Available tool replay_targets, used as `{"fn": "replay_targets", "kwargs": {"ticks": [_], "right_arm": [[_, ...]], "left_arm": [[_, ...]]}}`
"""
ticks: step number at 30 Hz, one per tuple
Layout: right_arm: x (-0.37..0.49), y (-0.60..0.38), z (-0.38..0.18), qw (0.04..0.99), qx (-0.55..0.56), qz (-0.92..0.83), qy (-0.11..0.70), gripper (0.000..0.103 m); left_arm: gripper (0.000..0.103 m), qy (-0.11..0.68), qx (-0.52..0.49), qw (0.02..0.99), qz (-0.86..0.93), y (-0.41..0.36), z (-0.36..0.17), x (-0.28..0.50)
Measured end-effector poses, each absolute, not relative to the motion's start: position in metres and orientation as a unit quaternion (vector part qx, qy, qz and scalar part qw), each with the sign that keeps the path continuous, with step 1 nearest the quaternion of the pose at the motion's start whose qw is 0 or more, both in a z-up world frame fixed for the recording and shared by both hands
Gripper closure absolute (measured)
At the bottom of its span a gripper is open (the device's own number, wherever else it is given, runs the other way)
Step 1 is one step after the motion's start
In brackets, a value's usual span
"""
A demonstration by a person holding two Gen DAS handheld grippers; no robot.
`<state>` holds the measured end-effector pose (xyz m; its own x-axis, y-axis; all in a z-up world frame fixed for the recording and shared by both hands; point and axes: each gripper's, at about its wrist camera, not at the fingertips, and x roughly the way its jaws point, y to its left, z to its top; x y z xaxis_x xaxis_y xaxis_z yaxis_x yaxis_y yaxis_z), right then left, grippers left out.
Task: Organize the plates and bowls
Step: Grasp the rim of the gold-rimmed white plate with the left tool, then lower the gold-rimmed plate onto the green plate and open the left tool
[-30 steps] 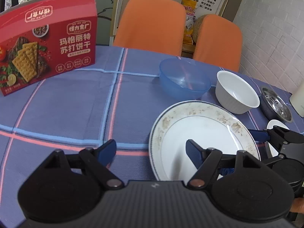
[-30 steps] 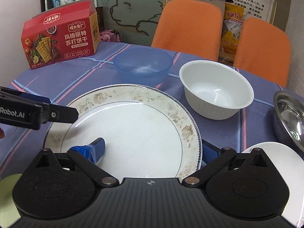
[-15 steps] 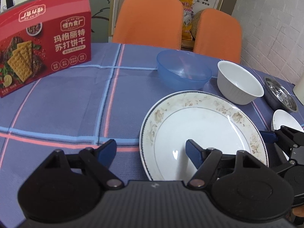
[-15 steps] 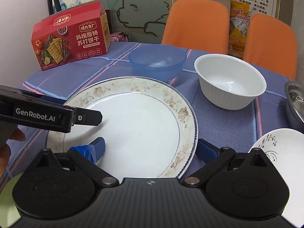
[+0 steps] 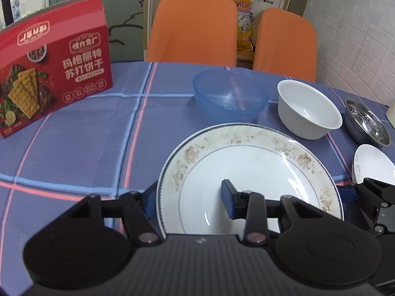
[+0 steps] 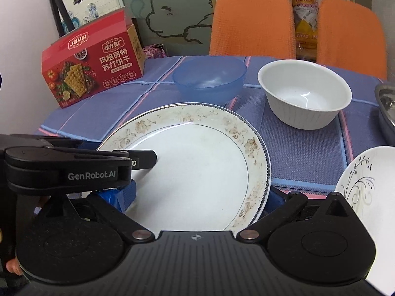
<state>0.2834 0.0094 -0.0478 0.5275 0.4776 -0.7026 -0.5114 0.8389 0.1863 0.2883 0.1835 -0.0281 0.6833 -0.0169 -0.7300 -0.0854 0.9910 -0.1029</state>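
Note:
A large white plate with a brown floral rim (image 5: 249,170) (image 6: 197,167) is held up above the tablecloth. My left gripper (image 5: 188,201) straddles its left rim, one finger outside and one over the plate's face, still wide apart. My right gripper (image 6: 200,194) straddles its right rim the same way, also wide. Behind stand a blue plastic bowl (image 5: 229,95) (image 6: 209,79), a white ribbed bowl (image 5: 308,108) (image 6: 305,93) and a steel bowl (image 5: 365,122) (image 6: 386,103). A small white plate with a black vine pattern (image 5: 372,162) (image 6: 367,180) lies at the right.
A red cracker box (image 5: 51,61) (image 6: 93,59) stands at the back left on the blue checked tablecloth (image 5: 81,133). Two orange chairs (image 5: 192,29) (image 6: 251,22) stand behind the table. A white brick wall is at the right.
My left gripper has moved right, so its fingers now straddle the big plate's left rim. The plate and the right gripper have risen and shifted slightly left; both grippers stay open.

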Motion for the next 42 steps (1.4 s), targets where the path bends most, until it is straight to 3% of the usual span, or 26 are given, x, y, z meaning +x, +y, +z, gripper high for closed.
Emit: {"fn": "replay_targets", "kwargs": {"ticks": [16,33,35,37,40,42], "right_arm": [[0.219,0.002,-0.014,0.896,-0.026,0.281,0.342,0.012],[0.113,-0.021,-0.039,0.885,-0.004,0.275,0.375,0.012],[0.112,-0.024,-0.041,0.884,0.005,0.277,0.377,0.012],[0.111,-0.024,-0.042,0.883,0.004,0.281,0.376,0.012],[0.109,-0.029,-0.043,0.882,0.018,0.287,0.372,0.014],[0.106,-0.032,-0.04,0.891,0.019,0.279,0.357,0.015]], "left_arm": [[0.065,0.364,-0.068,0.929,0.012,0.174,0.011,0.218],[0.064,0.382,-0.065,0.922,0.012,0.149,-0.021,0.113],[0.061,0.379,-0.055,0.924,0.015,0.145,-0.022,0.112],[0.048,0.379,-0.054,0.924,0.01,0.146,-0.024,0.111],[0.038,0.363,-0.05,0.93,0.021,0.148,-0.021,0.108],[0.037,0.334,-0.021,0.941,0.049,0.146,-0.014,0.103]]}}
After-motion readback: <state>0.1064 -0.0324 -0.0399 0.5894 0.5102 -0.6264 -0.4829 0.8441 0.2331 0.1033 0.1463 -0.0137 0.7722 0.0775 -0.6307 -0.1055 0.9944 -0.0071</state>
